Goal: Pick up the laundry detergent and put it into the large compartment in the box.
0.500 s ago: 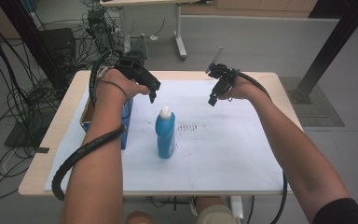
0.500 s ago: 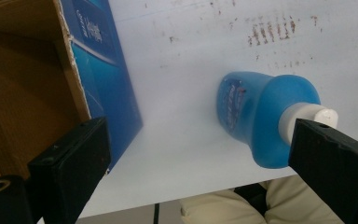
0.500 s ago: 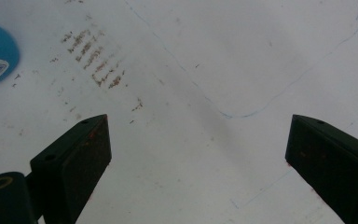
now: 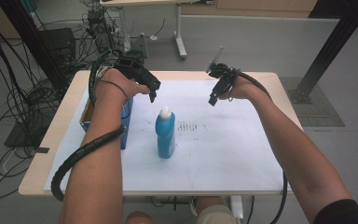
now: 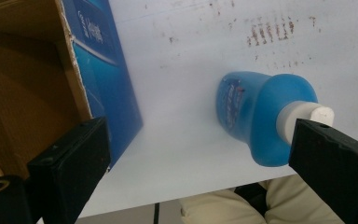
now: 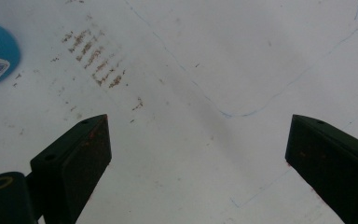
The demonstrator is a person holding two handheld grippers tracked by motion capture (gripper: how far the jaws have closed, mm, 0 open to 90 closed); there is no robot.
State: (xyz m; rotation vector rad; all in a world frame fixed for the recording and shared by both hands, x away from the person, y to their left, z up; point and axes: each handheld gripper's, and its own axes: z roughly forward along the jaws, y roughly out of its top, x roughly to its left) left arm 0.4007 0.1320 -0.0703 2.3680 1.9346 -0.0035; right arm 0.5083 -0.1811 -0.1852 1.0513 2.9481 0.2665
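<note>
Approach step, I judge: my left gripper [image 4: 152, 91] and right gripper [image 4: 213, 96] hover w/ jaws apart, empty, above blue bottle [image 4: 166, 133]. Next: lower left onto cap.

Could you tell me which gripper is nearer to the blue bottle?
Left. The left gripper hovers just above the blue bottle; the right gripper hangs farther off to its right.

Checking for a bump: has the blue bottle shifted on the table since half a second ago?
No. The blue bottle stands upright at the same spot, just left of the brown smudge marks and right of the blue box.
</note>
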